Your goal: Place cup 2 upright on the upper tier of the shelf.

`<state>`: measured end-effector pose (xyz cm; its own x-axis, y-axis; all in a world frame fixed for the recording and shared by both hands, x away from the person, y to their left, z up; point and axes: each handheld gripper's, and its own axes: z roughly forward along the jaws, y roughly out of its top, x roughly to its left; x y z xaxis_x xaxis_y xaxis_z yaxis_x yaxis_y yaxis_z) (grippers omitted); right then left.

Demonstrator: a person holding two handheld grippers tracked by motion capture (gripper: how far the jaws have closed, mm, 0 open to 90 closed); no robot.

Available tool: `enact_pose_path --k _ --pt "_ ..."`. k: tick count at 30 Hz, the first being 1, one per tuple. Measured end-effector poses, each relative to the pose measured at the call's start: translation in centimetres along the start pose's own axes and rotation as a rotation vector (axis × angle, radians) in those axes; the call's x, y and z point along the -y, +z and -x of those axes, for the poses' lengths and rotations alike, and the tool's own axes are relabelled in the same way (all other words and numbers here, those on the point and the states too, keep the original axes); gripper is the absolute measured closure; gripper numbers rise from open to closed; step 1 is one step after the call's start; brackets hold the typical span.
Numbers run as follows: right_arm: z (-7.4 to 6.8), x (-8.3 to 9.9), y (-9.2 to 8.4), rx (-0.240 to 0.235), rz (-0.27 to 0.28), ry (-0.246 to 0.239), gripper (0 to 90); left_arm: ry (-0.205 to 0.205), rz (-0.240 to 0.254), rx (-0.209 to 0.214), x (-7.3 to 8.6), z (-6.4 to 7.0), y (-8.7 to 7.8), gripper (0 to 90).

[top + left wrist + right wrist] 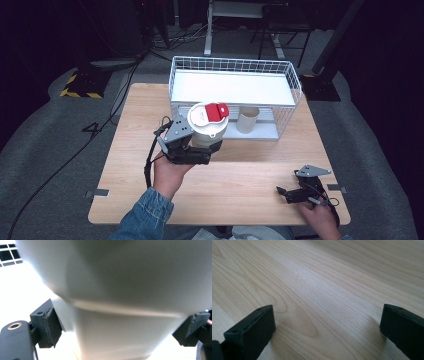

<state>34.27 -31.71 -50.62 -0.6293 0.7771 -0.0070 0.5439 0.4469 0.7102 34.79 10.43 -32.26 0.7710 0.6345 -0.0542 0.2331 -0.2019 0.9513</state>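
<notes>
A white tumbler (207, 131) with a white lid and a red flip tab (217, 112) hangs upright above the wooden table (240, 195), just in front of the wire rack. My left gripper (209, 146) is shut on its lower body. In the left gripper view the tumbler (125, 277) looms close, and the left gripper (121, 326) presses its pads (51, 326) against both sides of the narrower lower part. My right gripper (286, 183) rests low at the table's front right, held by a hand. Its jaws are open over bare wood, as the right gripper (324, 327) view shows.
A white wire rack (296, 86) with a white shelf on top stands at the back of the table. A beige cup (247, 120) sits on its lower level. Cables lie on the grey floor to the left.
</notes>
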Motion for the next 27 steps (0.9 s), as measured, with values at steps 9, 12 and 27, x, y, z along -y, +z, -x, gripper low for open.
enact_pose_path --k 9,12,27 --pt "0.0 0.0 0.0 0.001 -0.001 -0.002 0.2 0.013 0.005 -0.014 -2.4 -1.3 0.5 13.5" --pt "0.0 0.0 0.0 0.001 -0.001 -0.002 0.2 0.007 0.009 -0.012 -3.0 -1.8 0.7 13.5" --pt "0.0 0.0 0.0 0.001 0.000 -0.002 0.2 -0.017 0.035 -0.049 -5.3 -4.2 2.2 13.6"
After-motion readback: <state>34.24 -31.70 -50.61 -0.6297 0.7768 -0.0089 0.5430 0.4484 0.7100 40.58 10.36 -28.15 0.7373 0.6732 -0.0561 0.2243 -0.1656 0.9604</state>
